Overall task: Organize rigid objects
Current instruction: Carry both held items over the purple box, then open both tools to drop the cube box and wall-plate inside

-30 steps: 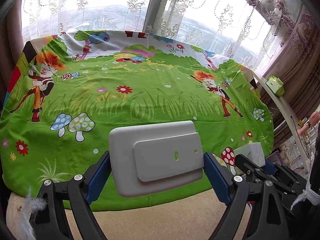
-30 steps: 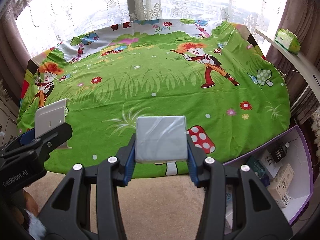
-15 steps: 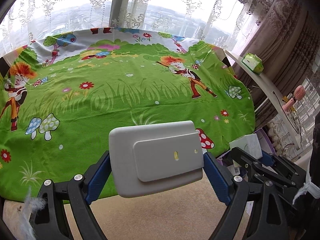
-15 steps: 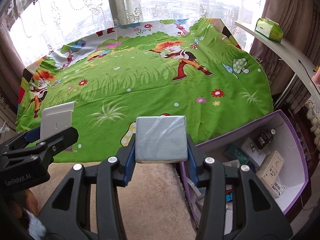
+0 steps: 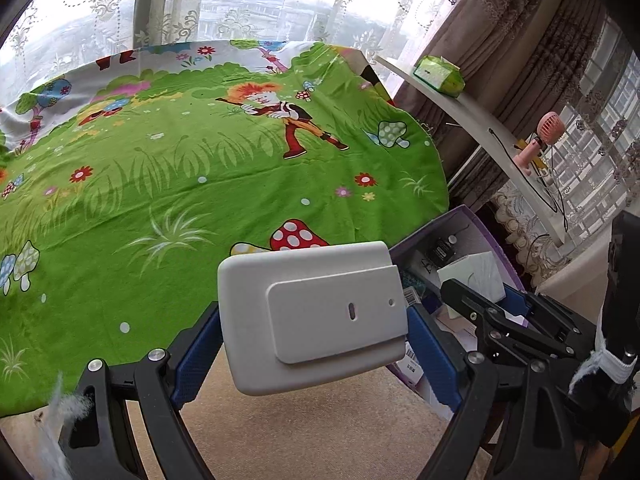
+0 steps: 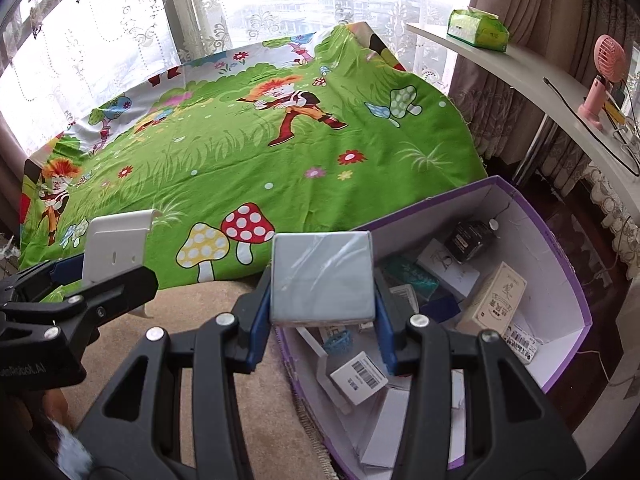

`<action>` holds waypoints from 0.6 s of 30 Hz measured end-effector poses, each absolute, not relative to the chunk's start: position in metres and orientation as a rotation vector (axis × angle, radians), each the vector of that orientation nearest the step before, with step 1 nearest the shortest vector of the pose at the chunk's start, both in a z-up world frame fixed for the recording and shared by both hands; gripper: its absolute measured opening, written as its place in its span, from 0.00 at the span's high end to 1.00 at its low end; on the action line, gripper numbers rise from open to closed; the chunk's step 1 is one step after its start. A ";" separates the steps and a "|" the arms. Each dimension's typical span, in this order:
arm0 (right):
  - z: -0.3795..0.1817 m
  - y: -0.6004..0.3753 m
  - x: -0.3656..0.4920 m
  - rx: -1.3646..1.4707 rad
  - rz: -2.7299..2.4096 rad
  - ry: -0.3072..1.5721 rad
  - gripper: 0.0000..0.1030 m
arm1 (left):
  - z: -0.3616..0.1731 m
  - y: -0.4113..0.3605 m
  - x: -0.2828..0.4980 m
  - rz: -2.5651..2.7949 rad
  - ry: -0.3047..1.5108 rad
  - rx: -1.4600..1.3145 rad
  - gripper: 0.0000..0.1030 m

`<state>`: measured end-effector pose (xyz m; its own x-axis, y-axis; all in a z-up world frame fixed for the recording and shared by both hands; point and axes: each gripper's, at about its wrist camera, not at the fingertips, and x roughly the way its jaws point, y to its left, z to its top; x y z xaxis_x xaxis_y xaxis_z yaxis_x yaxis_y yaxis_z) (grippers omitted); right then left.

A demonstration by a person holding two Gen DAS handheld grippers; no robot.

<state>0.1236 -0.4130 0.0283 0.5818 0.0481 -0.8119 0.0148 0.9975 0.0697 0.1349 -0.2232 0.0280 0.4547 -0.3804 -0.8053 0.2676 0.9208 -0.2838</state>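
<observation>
My left gripper (image 5: 313, 320) is shut on a wide white plastic case (image 5: 312, 316) with a raised panel, held in the air over the beige carpet in front of the table edge. In the right wrist view that same white plastic case (image 6: 116, 246) shows at the left. My right gripper (image 6: 322, 280) is shut on a grey box wrapped in clear film (image 6: 322, 278), held over the near left rim of a purple cardboard box (image 6: 568, 276). That purple cardboard box (image 5: 480, 224) stands on the floor to the right of the table and holds several small packages.
A table under a green cartoon cloth (image 6: 256, 156) fills the middle of both views. A white shelf (image 6: 532, 76) at the right carries a green tissue pack (image 6: 478, 28) and a pink fan (image 6: 604, 80). Beige carpet (image 6: 192, 312) lies below the grippers.
Both grippers have swung to the right with their loads. The purple box on the floor has come into view, and the grey box now hangs over its rim.
</observation>
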 end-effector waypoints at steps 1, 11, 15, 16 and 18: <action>0.028 -0.418 0.122 0.076 0.010 0.950 0.53 | 0.028 -0.229 0.135 -0.416 1.030 -0.118 0.13; 0.027 -0.474 0.102 0.108 -0.113 0.952 0.53 | 0.025 -0.282 0.134 -0.568 1.068 -0.091 0.13; 0.024 -0.490 0.095 0.114 -0.157 0.960 0.53 | 0.025 -0.296 0.133 -0.626 1.068 -0.097 0.13; 0.023 -0.494 0.093 0.115 -0.166 0.959 0.53 | 0.026 -0.299 0.132 -0.646 1.068 -0.101 0.13; 0.022 -0.499 0.091 0.115 -0.184 0.960 0.53 | 0.025 -0.306 0.133 -0.693 1.073 -0.117 0.11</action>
